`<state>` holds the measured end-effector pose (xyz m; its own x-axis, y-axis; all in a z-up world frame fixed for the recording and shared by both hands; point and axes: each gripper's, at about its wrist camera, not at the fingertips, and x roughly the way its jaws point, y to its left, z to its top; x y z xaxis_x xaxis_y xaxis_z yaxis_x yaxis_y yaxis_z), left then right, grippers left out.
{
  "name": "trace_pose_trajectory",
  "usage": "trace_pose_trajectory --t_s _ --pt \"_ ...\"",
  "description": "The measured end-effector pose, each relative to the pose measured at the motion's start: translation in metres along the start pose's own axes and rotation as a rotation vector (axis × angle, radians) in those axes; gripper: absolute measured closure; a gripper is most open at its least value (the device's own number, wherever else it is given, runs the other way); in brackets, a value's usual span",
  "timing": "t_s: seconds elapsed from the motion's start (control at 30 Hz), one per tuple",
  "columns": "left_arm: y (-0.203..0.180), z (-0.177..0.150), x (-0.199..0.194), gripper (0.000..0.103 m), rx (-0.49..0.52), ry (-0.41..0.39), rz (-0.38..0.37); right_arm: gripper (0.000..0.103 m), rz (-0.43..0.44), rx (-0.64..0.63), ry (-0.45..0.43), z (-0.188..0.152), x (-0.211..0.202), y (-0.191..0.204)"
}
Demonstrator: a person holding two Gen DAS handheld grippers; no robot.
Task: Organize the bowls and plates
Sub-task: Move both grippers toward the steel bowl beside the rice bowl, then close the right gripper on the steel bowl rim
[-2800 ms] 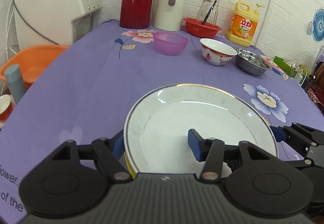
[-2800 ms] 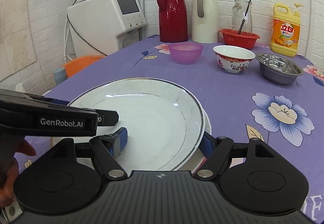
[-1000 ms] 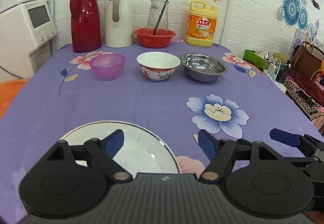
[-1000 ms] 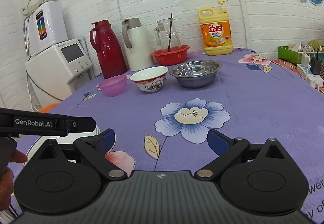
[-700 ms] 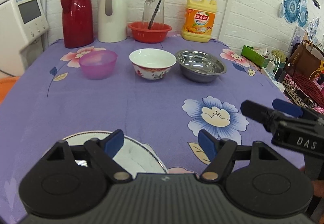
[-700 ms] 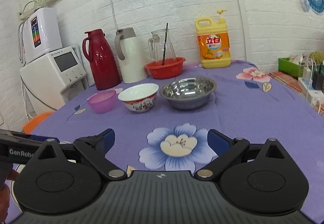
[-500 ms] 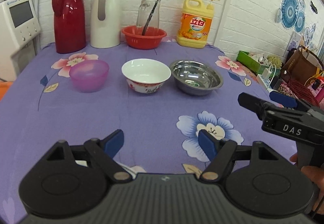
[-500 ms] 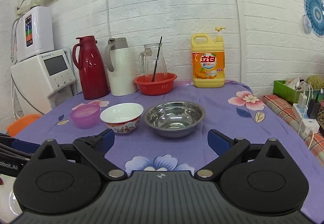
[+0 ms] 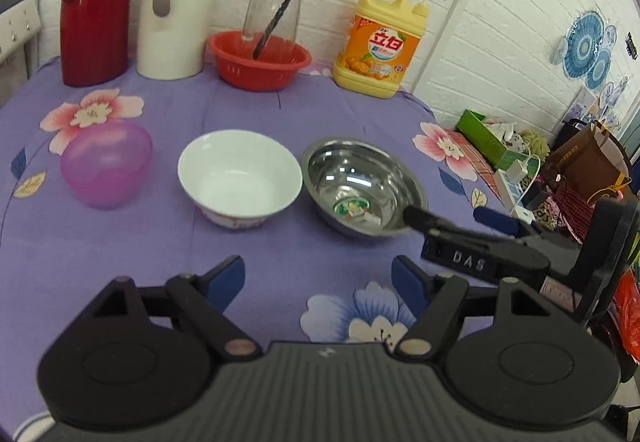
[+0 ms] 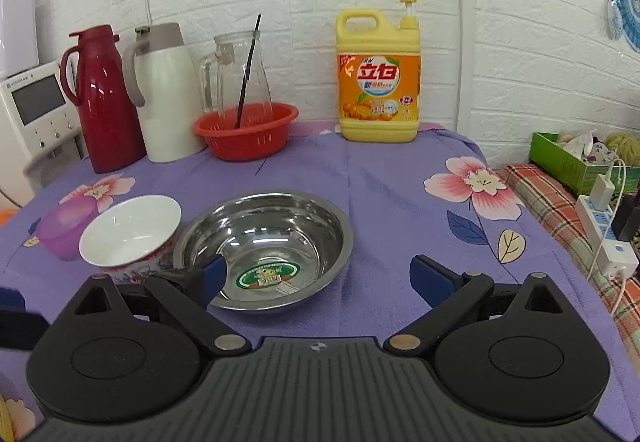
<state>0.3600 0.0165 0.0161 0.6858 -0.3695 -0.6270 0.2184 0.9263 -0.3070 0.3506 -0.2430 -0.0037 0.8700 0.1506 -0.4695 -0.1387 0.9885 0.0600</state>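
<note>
Three bowls stand in a row on the purple flowered tablecloth: a pink plastic bowl (image 9: 106, 164), a white ceramic bowl (image 9: 239, 176) with a red pattern, and a steel bowl (image 9: 362, 186). They also show in the right wrist view: the pink bowl (image 10: 66, 227), the white bowl (image 10: 130, 232), the steel bowl (image 10: 264, 244). My left gripper (image 9: 320, 280) is open and empty, short of the white and steel bowls. My right gripper (image 10: 324, 276) is open and empty; its left fingertip overlaps the steel bowl's near rim. In the left wrist view it (image 9: 460, 220) reaches that bowl's right rim. The plates are out of view.
At the back stand a red thermos (image 9: 94, 6), a white thermos (image 9: 176, 2), a red basket (image 9: 258, 60) holding a glass jug, and a yellow detergent bottle (image 9: 382, 42). A white appliance (image 10: 34, 122) stands left. A green box (image 10: 576, 158) and a power strip (image 10: 608, 238) lie beyond the table's right edge.
Both grippers let go of the stacked plates, opened, and moved forward and right to the bowls. The right gripper has come up to the steel bowl.
</note>
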Motion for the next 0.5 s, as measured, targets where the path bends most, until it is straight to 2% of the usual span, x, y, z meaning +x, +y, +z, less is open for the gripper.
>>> trace_pose_trajectory --t_s 0.17,0.27,0.4,0.5 --pt "-0.001 0.044 0.026 0.029 0.014 -0.015 -0.055 0.000 0.015 0.028 0.022 -0.001 0.009 -0.008" --pt "-0.006 0.070 0.056 0.029 0.068 -0.011 -0.065 0.000 0.032 0.072 0.020 -0.005 0.009 -0.016" --pt "-0.007 0.089 0.109 0.029 0.107 0.057 -0.069 0.000 0.056 0.175 0.001 -0.016 0.011 -0.031" --pt "-0.014 0.095 0.139 0.029 0.173 0.078 -0.050 0.000 0.056 0.175 0.000 -0.014 0.013 -0.031"
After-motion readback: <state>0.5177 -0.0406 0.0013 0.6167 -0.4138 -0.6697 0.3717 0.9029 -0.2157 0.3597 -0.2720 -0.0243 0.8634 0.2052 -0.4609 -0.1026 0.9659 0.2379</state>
